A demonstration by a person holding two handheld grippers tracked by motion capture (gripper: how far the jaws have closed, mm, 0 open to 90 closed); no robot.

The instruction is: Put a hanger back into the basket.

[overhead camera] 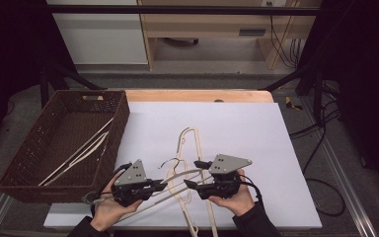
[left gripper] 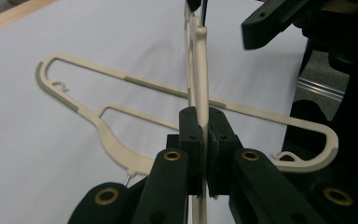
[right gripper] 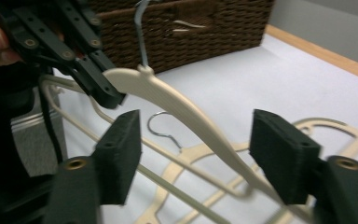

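Note:
A cream plastic hanger (overhead camera: 180, 177) with a metal hook is lifted a little above the white sheet, and my left gripper (overhead camera: 162, 184) is shut on one of its arms. In the left gripper view the pads (left gripper: 191, 135) press the hanger (left gripper: 199, 70) from both sides. My right gripper (overhead camera: 193, 174) is open; in the right gripper view the hanger's other arm (right gripper: 177, 100) runs between the spread jaws (right gripper: 198, 123) without touching either pad. The left gripper (right gripper: 107, 95) grips near the hook. A second cream hanger (overhead camera: 190, 140) lies flat on the sheet underneath.
A brown wicker basket (overhead camera: 120, 126) stands at the left with several hangers (overhead camera: 79, 153) in it. The white sheet (overhead camera: 256, 133) covers the wooden table (overhead camera: 197, 95). A black frame and cables run along the right side.

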